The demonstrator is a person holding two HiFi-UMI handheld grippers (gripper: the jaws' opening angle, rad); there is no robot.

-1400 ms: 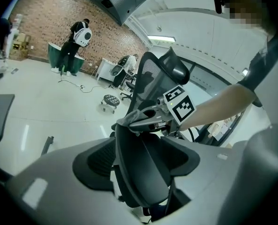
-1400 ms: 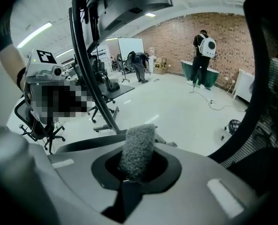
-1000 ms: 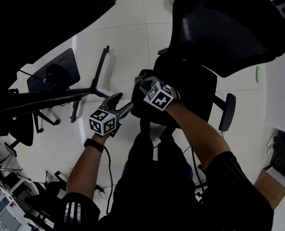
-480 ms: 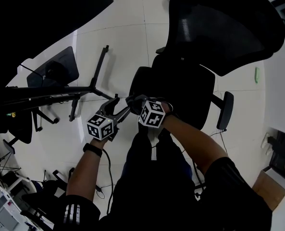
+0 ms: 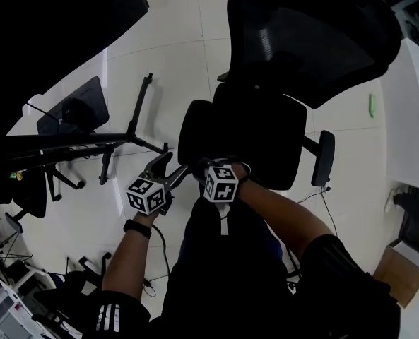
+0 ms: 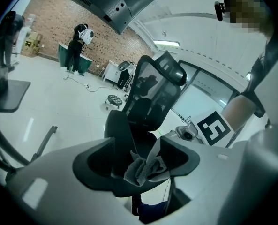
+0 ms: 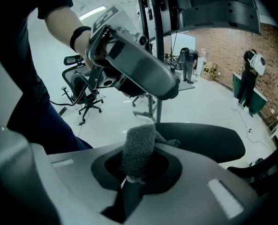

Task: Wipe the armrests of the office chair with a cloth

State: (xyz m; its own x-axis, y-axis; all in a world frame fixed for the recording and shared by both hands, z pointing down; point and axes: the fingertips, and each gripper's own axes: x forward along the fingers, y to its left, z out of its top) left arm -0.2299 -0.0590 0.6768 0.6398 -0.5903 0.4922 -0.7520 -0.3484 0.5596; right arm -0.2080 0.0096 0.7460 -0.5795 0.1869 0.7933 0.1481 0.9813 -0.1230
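The black office chair (image 5: 266,129) stands in front of me, its left armrest (image 5: 193,127) just beyond both grippers and its right armrest (image 5: 325,157) on the far side. A grey cloth (image 7: 138,149) stands bunched between the jaws of my right gripper (image 7: 138,162), which is shut on it at the near end of the left armrest (image 7: 199,137). My left gripper (image 5: 172,167) is right beside the right gripper (image 5: 199,169). Its jaws are spread wide and open around the cloth (image 6: 146,168), with the armrest (image 6: 120,135) behind them.
A black stand with splayed legs (image 5: 135,119) and a chair base (image 5: 73,108) lie on the white floor to the left. A white desk (image 5: 407,119) runs along the right. Two people (image 6: 78,46) stand far off by a brick wall.
Both grippers have drawn back toward me off the left armrest. The right one has closed in on the left one, so the cloth now sits between the left jaws.
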